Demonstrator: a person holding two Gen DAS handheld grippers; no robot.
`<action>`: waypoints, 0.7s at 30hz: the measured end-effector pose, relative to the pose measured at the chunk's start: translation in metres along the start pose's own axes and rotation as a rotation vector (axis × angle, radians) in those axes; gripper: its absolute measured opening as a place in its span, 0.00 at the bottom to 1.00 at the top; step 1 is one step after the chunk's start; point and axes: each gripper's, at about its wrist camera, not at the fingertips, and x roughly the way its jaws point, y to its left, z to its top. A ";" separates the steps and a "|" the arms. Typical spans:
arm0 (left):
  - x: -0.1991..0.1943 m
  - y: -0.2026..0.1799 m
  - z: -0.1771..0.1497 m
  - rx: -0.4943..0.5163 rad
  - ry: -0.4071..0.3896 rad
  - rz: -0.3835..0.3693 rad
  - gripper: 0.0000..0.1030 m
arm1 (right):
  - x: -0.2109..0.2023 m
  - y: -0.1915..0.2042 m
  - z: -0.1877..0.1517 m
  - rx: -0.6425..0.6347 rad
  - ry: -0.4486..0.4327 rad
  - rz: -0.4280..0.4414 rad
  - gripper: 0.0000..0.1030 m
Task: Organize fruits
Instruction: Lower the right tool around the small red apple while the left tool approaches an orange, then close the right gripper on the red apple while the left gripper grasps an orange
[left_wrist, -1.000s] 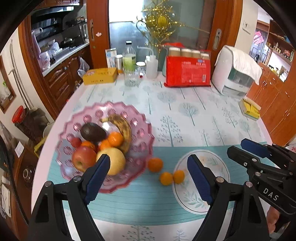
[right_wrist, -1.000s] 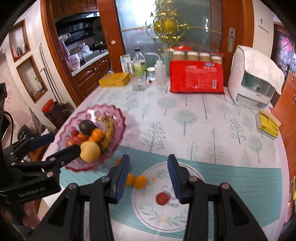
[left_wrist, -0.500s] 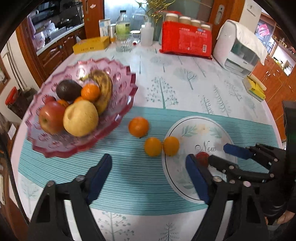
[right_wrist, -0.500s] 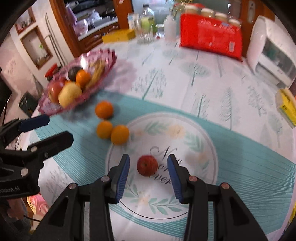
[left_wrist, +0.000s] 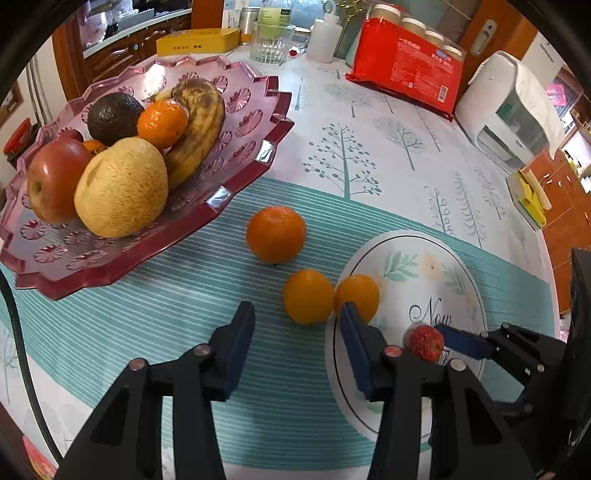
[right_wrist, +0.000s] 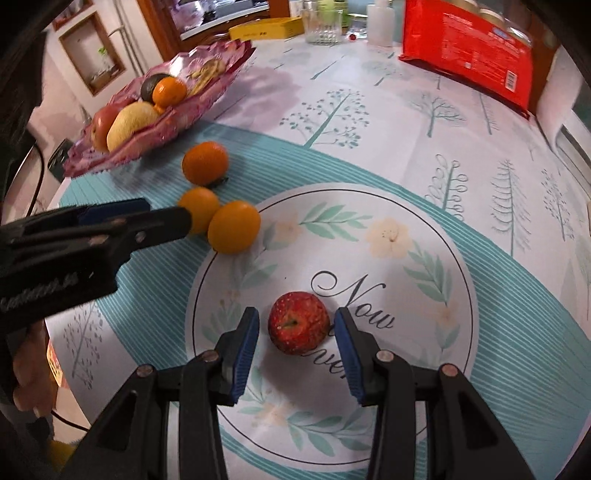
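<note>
Left wrist view
Fruit dish: pink glass dish (left_wrist: 243, 122), upper left of frame, holding an apple (left_wrist: 55, 179), a pear (left_wrist: 122, 186), an avocado (left_wrist: 112, 118), a tangerine (left_wrist: 162, 123) and a browned banana (left_wrist: 201, 122).
Loose fruit: large orange (left_wrist: 276, 234) at centre on the striped teal mat (left_wrist: 147, 314); two smaller oranges touching each other below it, left one (left_wrist: 308, 297) on the mat, right one (left_wrist: 357, 297) over the edge of the printed white circle (left_wrist: 461, 295).
Left gripper (left_wrist: 297, 352): fingers apart and empty, just below the small pair; jaws have just been closing.
Small red fruit (left_wrist: 425, 342): lower right, on the circle, at the tip of the right gripper.

Right wrist view
Fruit dish: upper left, same load.
Small red fruit (right_wrist: 298, 323): lower centre, on the circle.
Right gripper (right_wrist: 297, 349): one finger on each side of the red fruit, narrow gaps on both sides, pads not pressing; jaws have just been closing.
Left gripper: enters from the left edge, tip at the small oranges.

Change since a second ago
Both grippers: lower, nearer the table.
Left gripper: much narrower.
Red fruit: then ahead of the right fingers, now between them.
Fruit: none moved.
</note>
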 end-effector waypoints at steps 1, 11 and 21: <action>0.002 0.000 0.001 -0.008 0.000 0.000 0.42 | 0.001 -0.001 0.000 -0.005 0.003 0.004 0.36; 0.018 -0.010 0.013 -0.002 0.005 0.017 0.41 | 0.002 -0.009 0.003 0.002 0.003 0.027 0.33; 0.019 -0.002 0.008 -0.024 0.036 -0.020 0.41 | 0.000 -0.016 0.003 0.024 0.005 0.026 0.33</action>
